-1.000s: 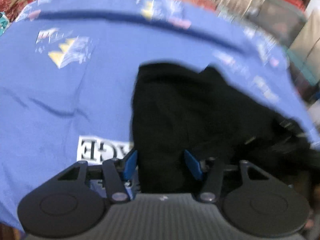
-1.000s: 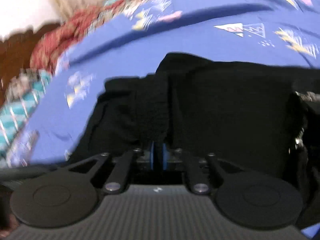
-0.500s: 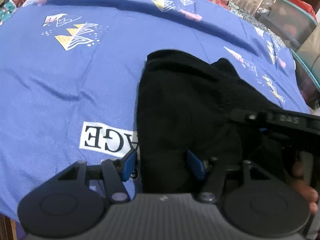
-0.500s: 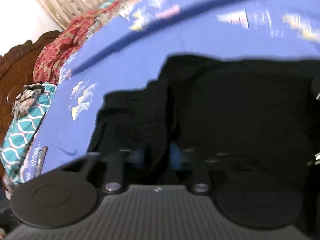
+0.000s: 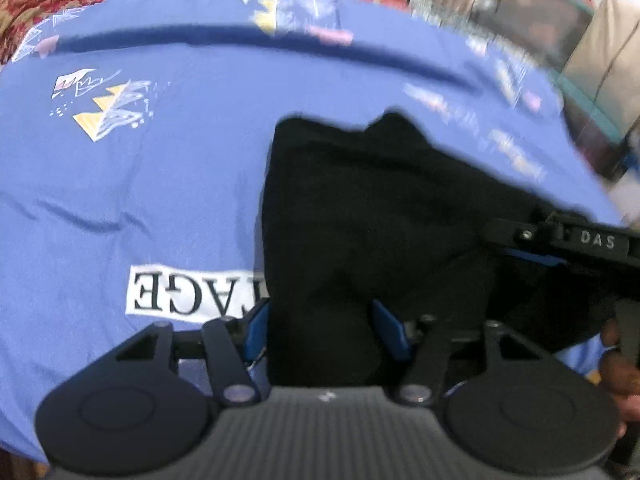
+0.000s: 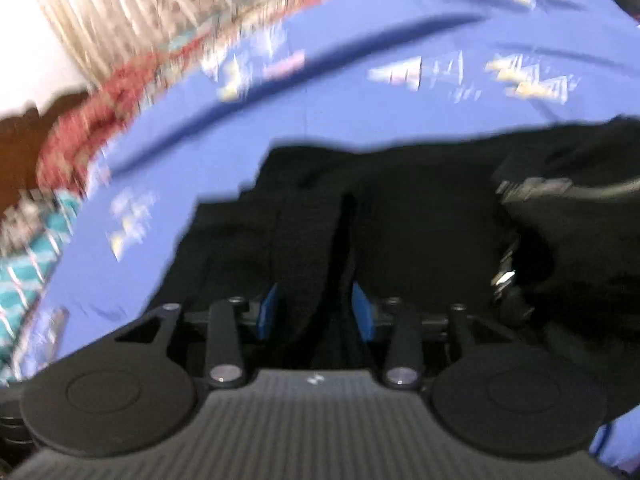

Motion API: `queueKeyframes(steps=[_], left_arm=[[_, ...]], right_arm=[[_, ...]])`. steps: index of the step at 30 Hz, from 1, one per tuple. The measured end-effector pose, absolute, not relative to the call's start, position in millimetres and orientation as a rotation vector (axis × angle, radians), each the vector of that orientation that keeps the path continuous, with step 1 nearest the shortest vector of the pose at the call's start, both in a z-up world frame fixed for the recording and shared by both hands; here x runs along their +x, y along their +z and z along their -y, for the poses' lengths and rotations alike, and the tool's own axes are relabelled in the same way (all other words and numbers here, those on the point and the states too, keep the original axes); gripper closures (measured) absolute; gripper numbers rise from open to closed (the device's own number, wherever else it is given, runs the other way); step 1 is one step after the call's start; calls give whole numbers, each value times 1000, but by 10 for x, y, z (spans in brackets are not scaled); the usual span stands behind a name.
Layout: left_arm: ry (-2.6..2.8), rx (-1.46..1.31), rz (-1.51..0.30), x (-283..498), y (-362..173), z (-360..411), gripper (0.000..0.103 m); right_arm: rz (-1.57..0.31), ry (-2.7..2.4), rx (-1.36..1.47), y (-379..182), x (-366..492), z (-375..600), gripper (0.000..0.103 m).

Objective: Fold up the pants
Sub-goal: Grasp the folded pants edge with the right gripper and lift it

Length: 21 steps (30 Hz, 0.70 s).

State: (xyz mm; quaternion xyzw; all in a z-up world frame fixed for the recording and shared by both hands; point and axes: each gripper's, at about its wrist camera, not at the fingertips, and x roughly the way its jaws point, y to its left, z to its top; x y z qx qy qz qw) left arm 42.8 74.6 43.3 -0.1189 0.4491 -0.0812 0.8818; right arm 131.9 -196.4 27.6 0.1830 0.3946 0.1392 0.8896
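Note:
The black pants [image 5: 368, 216] lie in a folded bundle on a blue patterned bedsheet [image 5: 140, 192]. My left gripper [image 5: 320, 328] is open, its blue pads on either side of the bundle's near left edge. In the right wrist view the pants [image 6: 400, 216] fill the middle, with a ribbed band running toward the camera. My right gripper [image 6: 314, 316] is open with that band between its pads. The right gripper also shows in the left wrist view [image 5: 560, 240], at the bundle's right side.
A white label with black letters [image 5: 192, 292] is printed on the sheet left of the pants. A red patterned cloth [image 6: 92, 120] and a teal patterned cloth [image 6: 28, 264] lie at the bed's far edge. Curtains [image 6: 120, 12] hang behind. Both views are blurred.
My right gripper has opened from shut on the ribbed band. The left gripper has stayed open at the bundle's near edge. Both cameras have shifted a little.

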Motion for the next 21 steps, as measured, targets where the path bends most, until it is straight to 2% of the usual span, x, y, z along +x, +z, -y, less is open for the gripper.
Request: queueKeyframes(steps=[5,10,13,15,21], left_arm=[[-186,-333,-811,394,790,-870,48],[-272,-259,-846,583,758,-442,48],[-248,-159,-952,738,463,-180,49],[-181,-92,-1036,825,260,-92,52],[-178,-127,-1007,743,651,-118,52]], right_arm=[[-664,205,470,552,1101,2496,59],[-576,18,529,541,879,3208,57],[-577,-104,583,434,730,3640,45],[-594,-149,667,297,711,3900,44],[-652,-124,828,-39,781,4117,44]])
